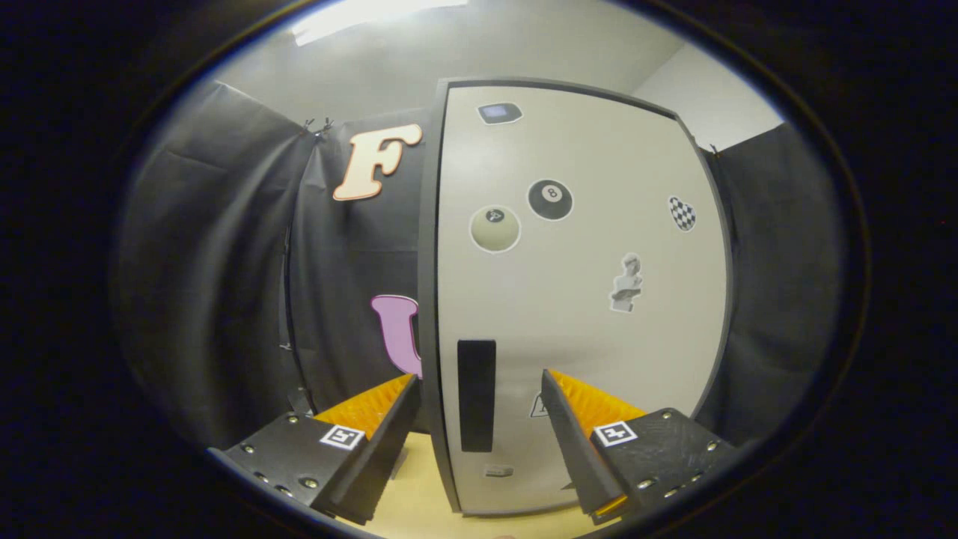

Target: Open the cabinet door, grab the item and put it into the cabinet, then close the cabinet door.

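The claw [479, 389] is open, its two fingers [374, 419] spread wide and holding nothing. They point at the front of the cabinet [576, 299], which stands upright on a pale wooden table [419, 501]. The cabinet door [599, 359] is shut, a light panel set in a dark frame that fills the space ahead of the fingers. A dark, upright handle [477, 395] sits low on the door near its left edge, and it lies between the two fingers and a little beyond their tips, not touched by either one. The left finger reaches past the cabinet's left edge, in front of the black cloth wall [224, 284]; the right finger lies in front of the door's lower part.

Stickers dot the door: a black eight-ball [551, 200], a pale ball [495, 229] just beside and below it, a checkered heart [682, 213] toward the right edge, a small bust [627, 283] below that, and a small dark patch [499, 113] near the top. A small triangular sticker [538, 406] shows partly behind the right finger. Black cloth hangs on both sides of the cabinet, with a pale ceiling and a light above.
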Demonstrator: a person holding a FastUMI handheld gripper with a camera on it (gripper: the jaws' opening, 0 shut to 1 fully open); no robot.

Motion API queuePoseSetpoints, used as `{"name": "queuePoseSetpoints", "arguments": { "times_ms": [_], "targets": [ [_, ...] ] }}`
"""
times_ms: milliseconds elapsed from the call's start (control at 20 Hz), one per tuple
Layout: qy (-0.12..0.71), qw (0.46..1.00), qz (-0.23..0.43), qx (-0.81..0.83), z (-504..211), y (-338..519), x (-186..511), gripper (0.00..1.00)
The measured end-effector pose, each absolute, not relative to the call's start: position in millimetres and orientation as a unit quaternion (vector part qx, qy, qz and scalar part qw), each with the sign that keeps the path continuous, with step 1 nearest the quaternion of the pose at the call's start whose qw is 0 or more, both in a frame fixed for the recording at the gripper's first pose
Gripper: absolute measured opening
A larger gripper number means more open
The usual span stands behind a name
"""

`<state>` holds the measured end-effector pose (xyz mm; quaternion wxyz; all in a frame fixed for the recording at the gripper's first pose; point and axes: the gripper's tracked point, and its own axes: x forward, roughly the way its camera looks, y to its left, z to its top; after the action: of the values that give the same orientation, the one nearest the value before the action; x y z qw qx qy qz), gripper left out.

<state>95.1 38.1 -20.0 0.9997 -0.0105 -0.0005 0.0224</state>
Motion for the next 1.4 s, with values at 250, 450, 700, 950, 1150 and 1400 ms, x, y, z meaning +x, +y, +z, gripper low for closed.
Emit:
{"name": "queuePoseSetpoints", "arguments": {
  "times_ms": [250,450,700,950,1150,1400],
  "targets": [
    [0.006,1.0,0.016,-0.024,-29.3,42.5,116.8,0.96],
    [0.019,0.999,0.006,-0.032,-39.6,37.4,129.6,0.96],
    [0.036,0.999,0.0,-0.029,-49.6,36.0,144.6,0.96],
    [0.017,0.999,0.019,-0.043,-47.2,44.7,145.8,0.87],
    [0.006,0.999,-0.006,-0.051,-44.4,38.9,141.9,0.59],
    [0.012,0.999,-0.002,-0.049,-48.4,44.1,147.5,0.24]
  ]
}}
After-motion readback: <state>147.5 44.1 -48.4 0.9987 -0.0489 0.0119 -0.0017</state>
